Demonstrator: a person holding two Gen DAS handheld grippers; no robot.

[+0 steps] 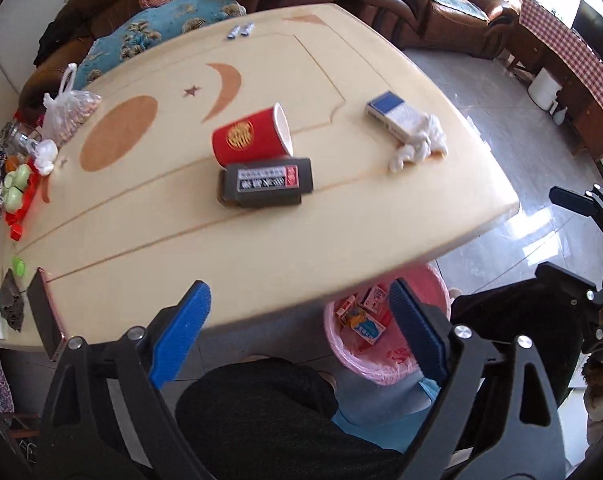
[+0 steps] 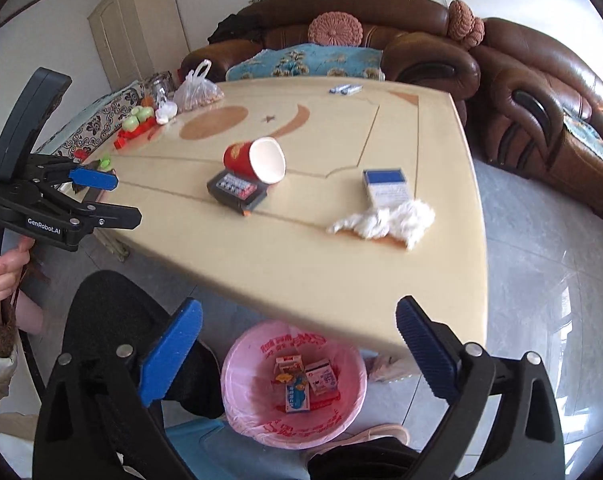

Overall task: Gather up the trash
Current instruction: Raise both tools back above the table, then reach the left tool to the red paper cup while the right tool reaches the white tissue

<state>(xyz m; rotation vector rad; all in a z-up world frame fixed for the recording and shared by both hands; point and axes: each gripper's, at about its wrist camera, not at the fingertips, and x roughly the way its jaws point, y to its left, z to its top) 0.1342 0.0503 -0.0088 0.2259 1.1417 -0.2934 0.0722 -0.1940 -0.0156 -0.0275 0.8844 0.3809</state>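
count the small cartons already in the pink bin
3 visible, all lying at the bottom of the pink bin under the table edge: an orange-red carton at the back, a white carton to its right, a blue carton in front. More may lie beneath.

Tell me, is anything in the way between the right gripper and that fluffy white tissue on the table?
Nothing visible blocks it. The right gripper is open, held off the near edge of the table, and only bare tabletop lies between it and the crumpled tissue. The blue and white box sits just behind the tissue, touching it.
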